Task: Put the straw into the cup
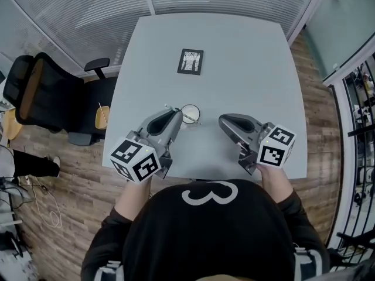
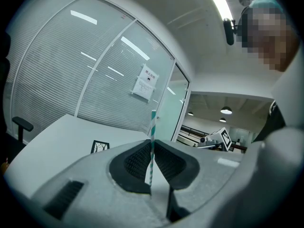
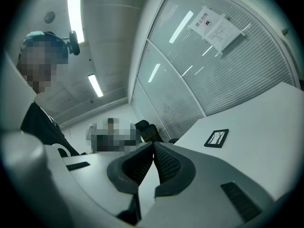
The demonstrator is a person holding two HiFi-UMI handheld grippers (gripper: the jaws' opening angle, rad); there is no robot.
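Observation:
My left gripper is shut on a thin straw with teal and white stripes. The straw stands upright between the pads and sticks out above them in the left gripper view. A small white cup stands on the grey table, just right of the left gripper's tips. A pale line crosses the cup's inside; I cannot tell what it is. My right gripper hovers to the right of the cup, apart from it. In the right gripper view its jaws are shut with nothing between them. Neither gripper view shows the cup.
A small black-framed picture lies flat further back on the table. A black office chair stands off the table's left side. Glass walls with blinds run behind the table. The table's front edge is close to the person's body.

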